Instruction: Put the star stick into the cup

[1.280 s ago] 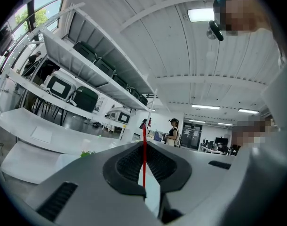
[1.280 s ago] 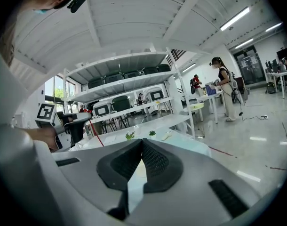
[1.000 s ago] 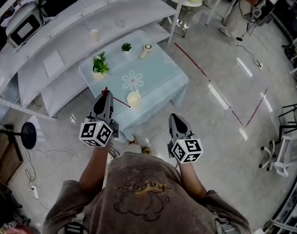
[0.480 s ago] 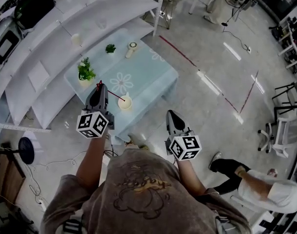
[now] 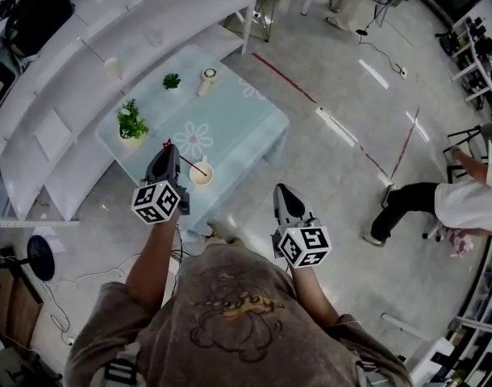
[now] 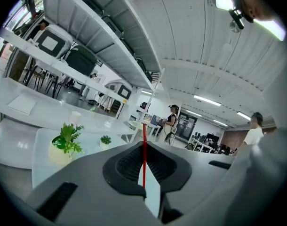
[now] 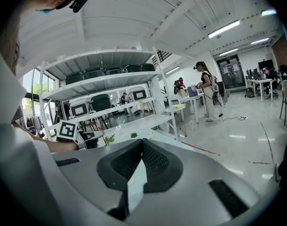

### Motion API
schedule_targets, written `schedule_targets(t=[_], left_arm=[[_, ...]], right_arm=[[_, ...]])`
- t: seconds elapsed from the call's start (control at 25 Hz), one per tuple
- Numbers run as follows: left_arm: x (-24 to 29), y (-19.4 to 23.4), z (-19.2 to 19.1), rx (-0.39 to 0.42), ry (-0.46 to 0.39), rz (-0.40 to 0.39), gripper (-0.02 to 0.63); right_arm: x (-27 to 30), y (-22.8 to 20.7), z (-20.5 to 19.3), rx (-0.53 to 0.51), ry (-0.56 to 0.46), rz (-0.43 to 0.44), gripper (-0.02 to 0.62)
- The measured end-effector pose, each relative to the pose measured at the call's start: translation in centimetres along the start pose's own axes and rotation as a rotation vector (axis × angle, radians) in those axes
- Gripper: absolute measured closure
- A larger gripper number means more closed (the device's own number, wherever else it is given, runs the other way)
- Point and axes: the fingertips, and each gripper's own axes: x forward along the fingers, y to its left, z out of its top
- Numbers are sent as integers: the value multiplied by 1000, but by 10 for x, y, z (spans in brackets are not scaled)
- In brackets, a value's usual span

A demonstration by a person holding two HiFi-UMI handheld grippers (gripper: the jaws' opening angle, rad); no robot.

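Moved since a second ago: the free end of the star stick (image 5: 189,164), then just beside the cup (image 5: 201,174), now overlaps the cup's mouth in the head view; whether it is inside cannot be told. A passer-by (image 5: 464,200) has also walked up the floor at the right. Item: star stick, a thin straight red rod with a small red star at one end. The star end stands above the left gripper (image 5: 165,153) and the rod slants down from it to the cup. In the left gripper view the jaws of the left gripper (image 6: 144,142) are clamped on the rod (image 6: 144,159), which shows as a vertical red line between the pads. Item: cup, pale, upright, near the front edge of the light blue table (image 5: 238,127). Right gripper (image 5: 280,190): off the table over the floor, jaws closed together and holding nothing (image 7: 142,140). Also on the table: a potted plant (image 5: 131,123), well apart from the cup
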Motion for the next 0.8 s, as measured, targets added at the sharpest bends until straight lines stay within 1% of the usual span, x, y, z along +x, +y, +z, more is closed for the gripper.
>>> schedule_targets(t=[0.4, 0.56, 0.8], left_arm=[[16, 26, -45, -36, 103, 23, 574], [20, 30, -54, -62, 122, 20, 574], [23, 41, -72, -74, 152, 25, 574]], right_arm=[[7, -1, -7, 9, 29, -27, 594], [9, 0, -9, 10, 41, -35, 594], [18, 6, -14, 10, 55, -35, 594]])
